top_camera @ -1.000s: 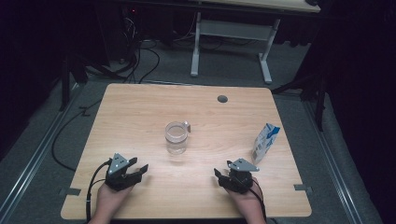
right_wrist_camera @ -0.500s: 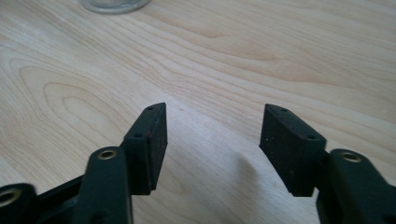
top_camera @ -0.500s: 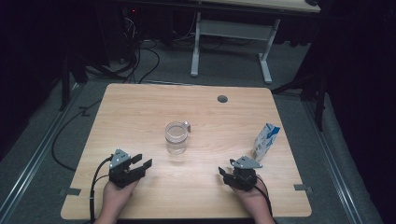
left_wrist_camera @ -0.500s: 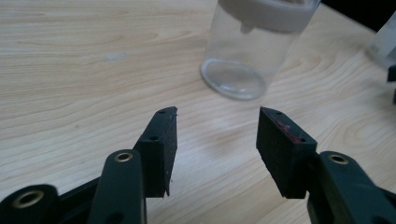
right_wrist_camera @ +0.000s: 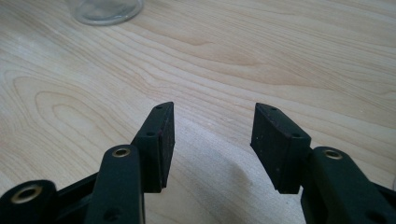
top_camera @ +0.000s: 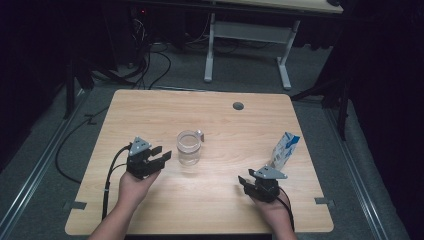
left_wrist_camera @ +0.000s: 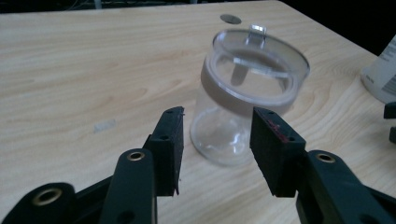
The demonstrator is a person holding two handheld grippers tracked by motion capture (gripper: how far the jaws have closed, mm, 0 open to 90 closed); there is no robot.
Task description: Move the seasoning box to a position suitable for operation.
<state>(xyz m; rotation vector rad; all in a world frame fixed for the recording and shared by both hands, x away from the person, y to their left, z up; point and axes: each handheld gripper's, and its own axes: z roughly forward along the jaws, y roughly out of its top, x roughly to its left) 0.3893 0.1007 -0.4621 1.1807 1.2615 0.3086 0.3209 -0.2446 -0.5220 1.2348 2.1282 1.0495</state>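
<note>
1. A pale wooden table point(top_camera: 150, 115) stands in a dark room, with a small round grommet point(top_camera: 238, 106) set near its far edge; a white-legged desk frame point(top_camera: 245, 45) stands on the grey floor beyond, and black cables point(top_camera: 150, 65) trail across the floor at the far left.

2. A clear glass jar point(top_camera: 189, 147) stands upright near the middle of the table, its hinged glass lid shut with a metal clasp on the far side; from the left gripper view the jar point(left_wrist_camera: 247, 98) shows a brownish band under the rim and looks empty.

3. A blue-and-white carton point(top_camera: 285, 150) stands upright towards the table's right edge, well apart from the jar and just beyond the person's right hand.

4. The left gripper point(top_camera: 161, 154) — held in the person's left hand point(top_camera: 132, 185) — hangs just left of the jar and points at it. Its jaws have just been closing, yet a clear gap remains, about as wide as the jar's base. In its own view the left gripper point(left_wrist_camera: 217, 140) frames the lower part of the jar between its black pads point(left_wrist_camera: 170, 144), with nothing gripped and the jar standing a little beyond the tips.

5. The right gripper point(top_camera: 246, 182) sits low over the near right part of the table, near the carton but apart from it, with a grey three-cornered plate on top. Its jaws have also just been closing — they stand moderately apart, and in its own view the right gripper point(right_wrist_camera: 212, 140) has only bare wood between its pads point(right_wrist_camera: 161, 140).
</note>
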